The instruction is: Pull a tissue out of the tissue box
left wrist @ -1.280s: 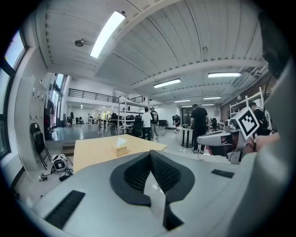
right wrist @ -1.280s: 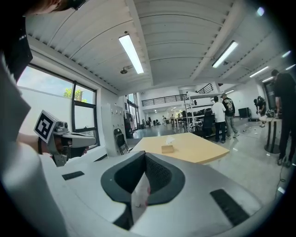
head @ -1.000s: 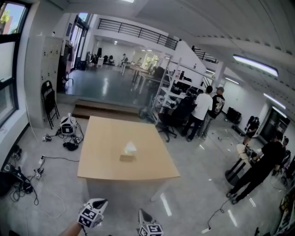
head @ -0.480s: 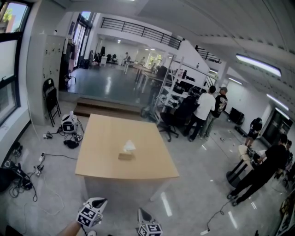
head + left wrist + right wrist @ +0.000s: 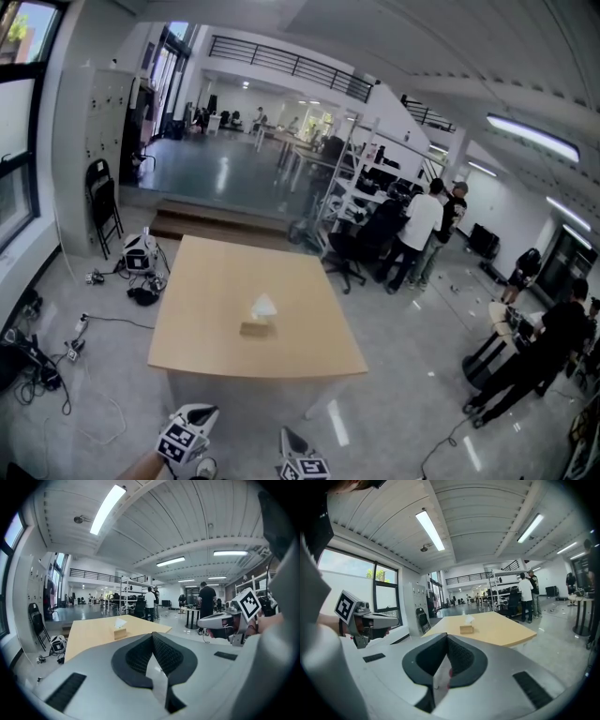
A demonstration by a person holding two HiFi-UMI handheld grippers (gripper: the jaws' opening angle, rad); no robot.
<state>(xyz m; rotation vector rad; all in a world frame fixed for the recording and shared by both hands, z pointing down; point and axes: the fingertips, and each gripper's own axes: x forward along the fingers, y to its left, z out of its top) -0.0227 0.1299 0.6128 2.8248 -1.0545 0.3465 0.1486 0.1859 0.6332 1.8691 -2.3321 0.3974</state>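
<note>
A small brown tissue box (image 5: 256, 327) with a white tissue (image 5: 264, 306) sticking up from it sits near the middle of a light wooden table (image 5: 206, 281). Both grippers are well short of the table's front edge, at the bottom of the head view. My left gripper (image 5: 201, 412) and my right gripper (image 5: 290, 435) point toward the table. In the left gripper view the jaws (image 5: 152, 636) meet with nothing between them, the box (image 5: 120, 633) far ahead. The right gripper (image 5: 446, 636) is likewise shut and empty, the box (image 5: 466, 629) far beyond it.
Cables and small devices (image 5: 141, 262) litter the floor left of the table. A black folding chair (image 5: 101, 208) stands by the left wall. Several people (image 5: 417, 230) stand by shelving at the back right; another person (image 5: 534, 347) bends at the far right.
The table and tissue box have drawn slightly nearer and lower in the head view. Both grippers keep their places at the bottom edge, still shut.
</note>
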